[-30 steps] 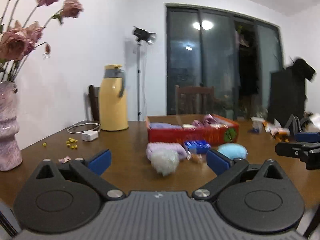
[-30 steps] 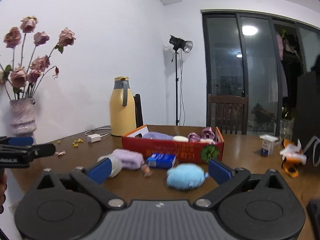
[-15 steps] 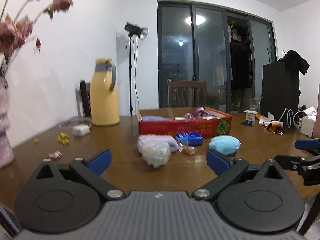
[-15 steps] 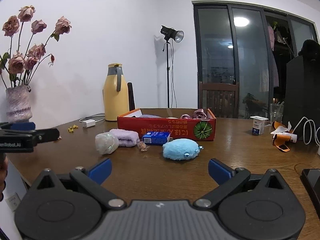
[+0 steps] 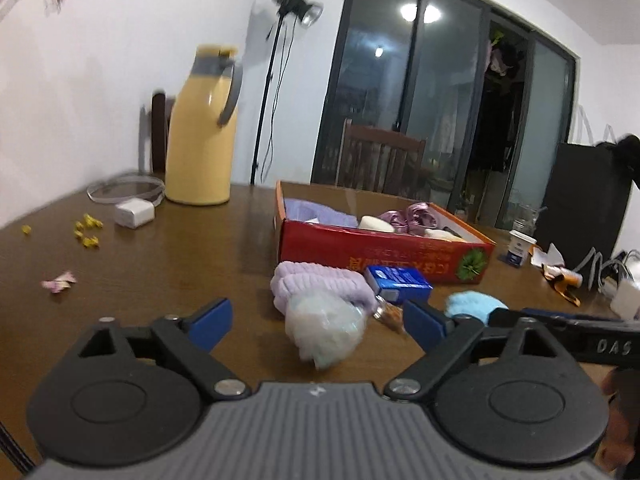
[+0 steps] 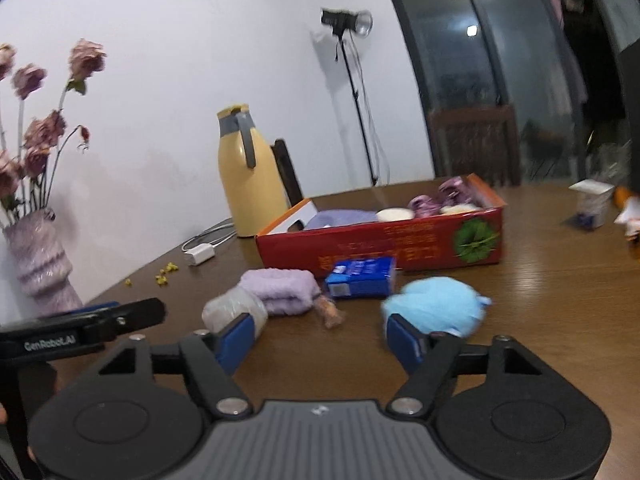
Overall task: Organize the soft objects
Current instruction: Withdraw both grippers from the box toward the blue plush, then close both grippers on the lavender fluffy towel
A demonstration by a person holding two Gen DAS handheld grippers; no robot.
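Left gripper [image 5: 316, 316] closing, empty, on pale crinkly plastic-wrapped ball [image 5: 325, 328]; right gripper [image 6: 320, 340] closing, empty, beside fluffy blue plush [image 6: 434, 306] (I'd centre both first).

Glossy wooden table [image 5: 168, 280], fluffy blue plush [image 6: 436, 304], printed cardboard box [image 6: 400, 240]

In front of the red box [image 6: 400, 246] a crowded row of lavender towel [image 6: 282, 290], blue packet [image 6: 360, 282] and blue plush [image 6: 434, 306] blocked the near approach, while bare table [image 6: 560, 300] lay open right of the box.
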